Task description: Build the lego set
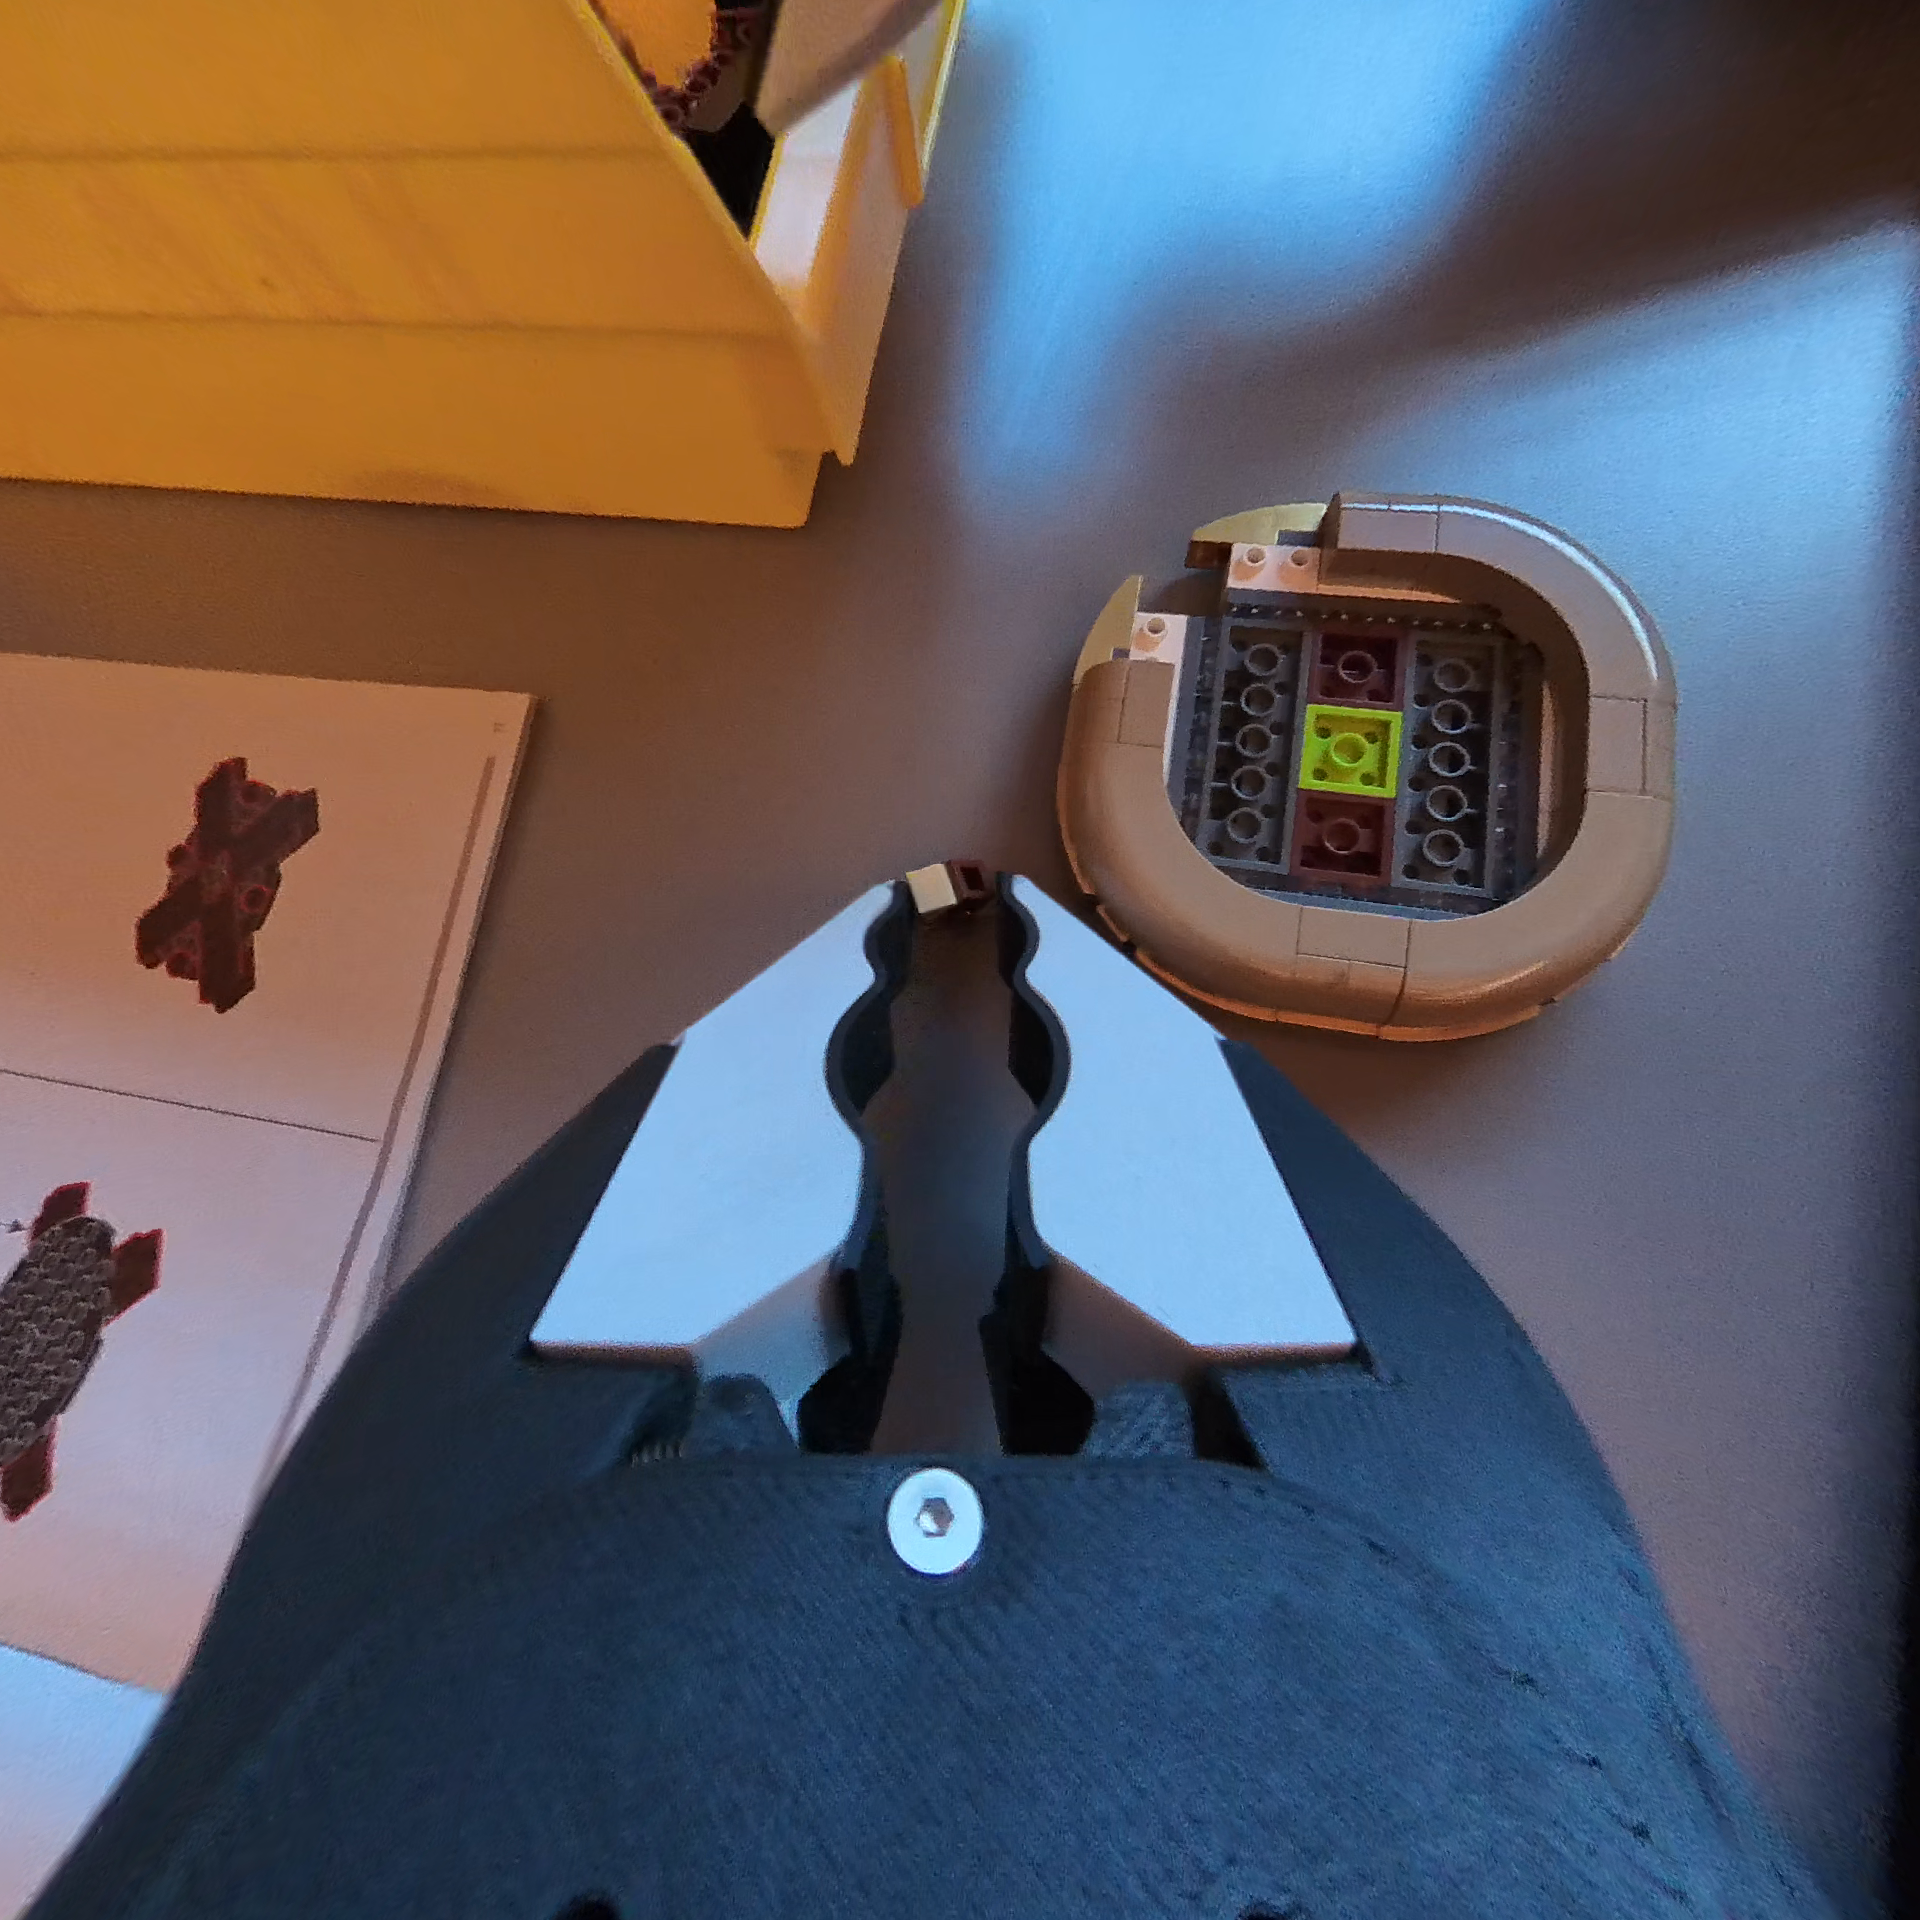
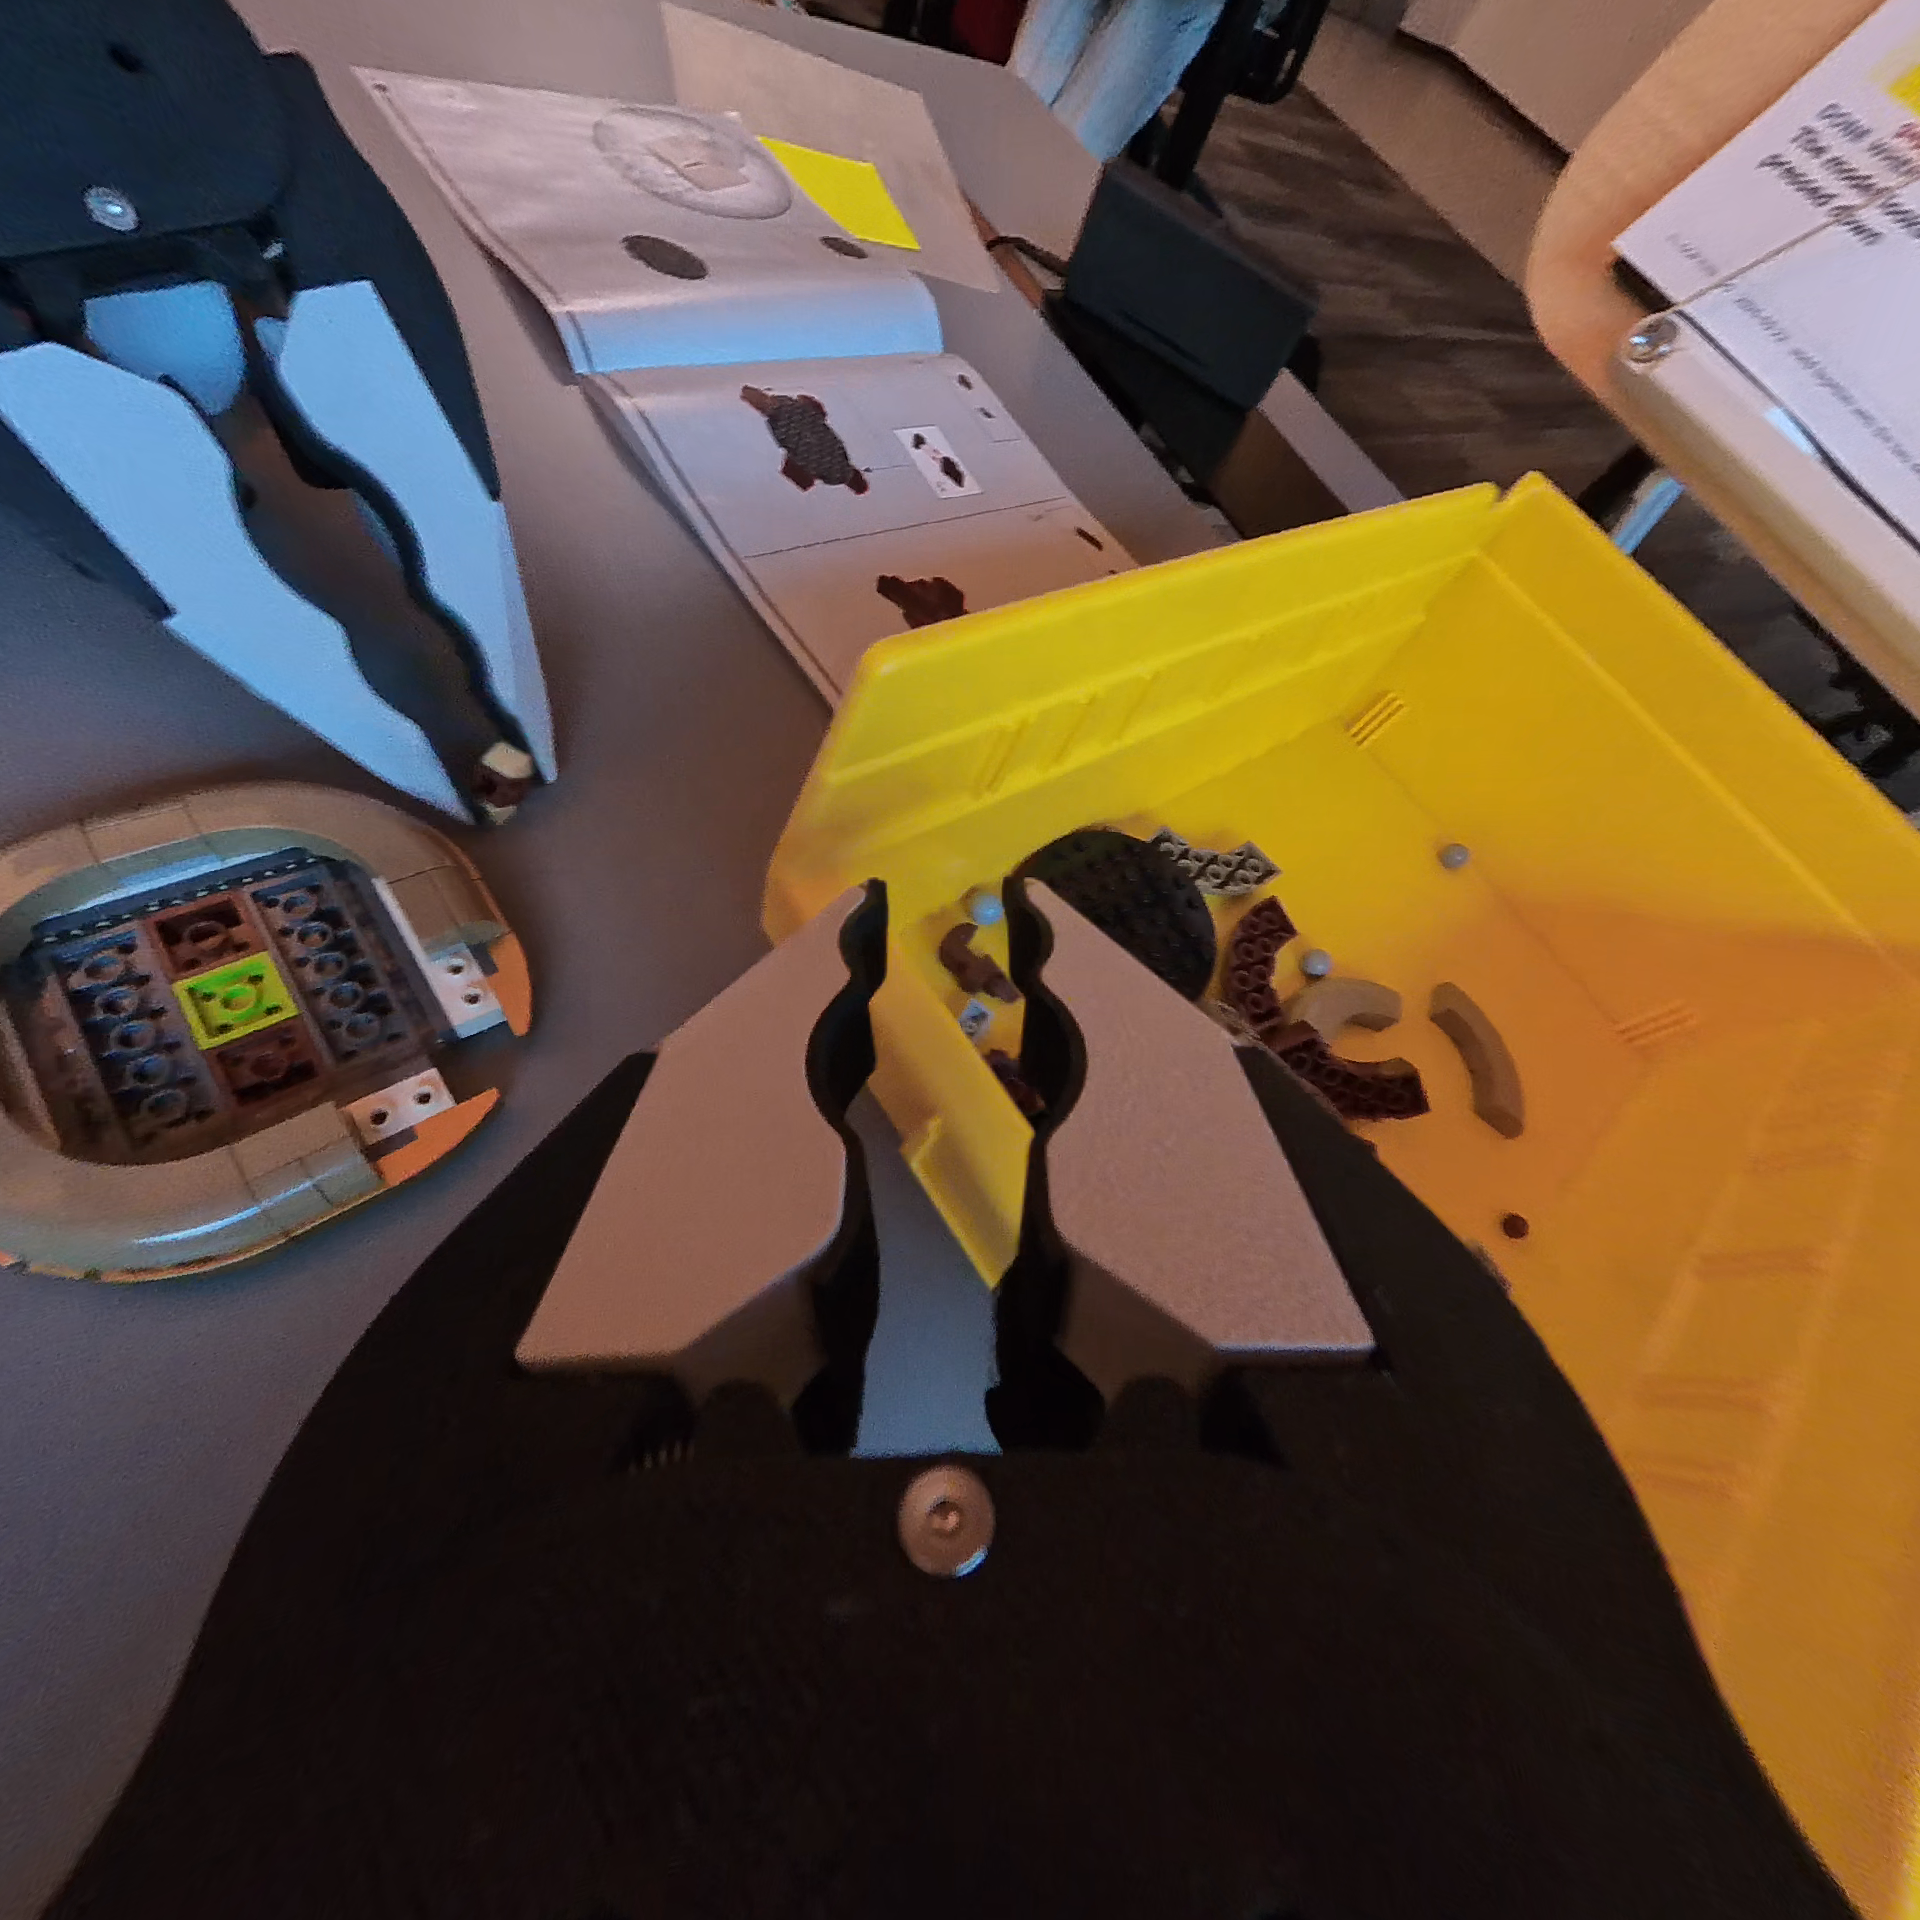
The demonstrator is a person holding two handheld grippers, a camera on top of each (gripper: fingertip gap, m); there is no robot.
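In the left wrist view, the left gripper (image 1: 951, 894) has its fingers drawn nearly together on a small lego piece (image 1: 948, 889), part tan and part dark brown, pinched right at the tips. The round build (image 1: 1366, 764) lies on the grey desk (image 1: 1351, 343) at about two o'clock from those tips, just beside them: a tan curved ring around grey studded plates, with two dark red-brown squares and a lime-green square (image 1: 1349, 750) in the middle, and a gap in the ring at its eleven o'clock side where small white pieces show. An open instruction booklet (image 1: 239, 935) lies at nine o'clock, and a yellow bin (image 1: 416, 312) fills the eleven o'clock corner. In the right wrist view, the right gripper (image 2: 948, 904) hangs over the near rim of that yellow bin (image 2: 1195, 644), its fingers a narrow gap apart with nothing between them. Inside the bin, at one to three o'clock of the tips, lie loose parts: a black round plate (image 2: 1132, 914), dark brown curved pieces (image 2: 1340, 1070), tan arches (image 2: 1475, 1055) and a grey piece. The build (image 2: 239, 1023) sits at nine o'clock, with the left gripper (image 2: 504, 779) and its small piece (image 2: 504, 774) above it at about ten o'clock, and the booklet (image 2: 727, 312) beyond at twelve.
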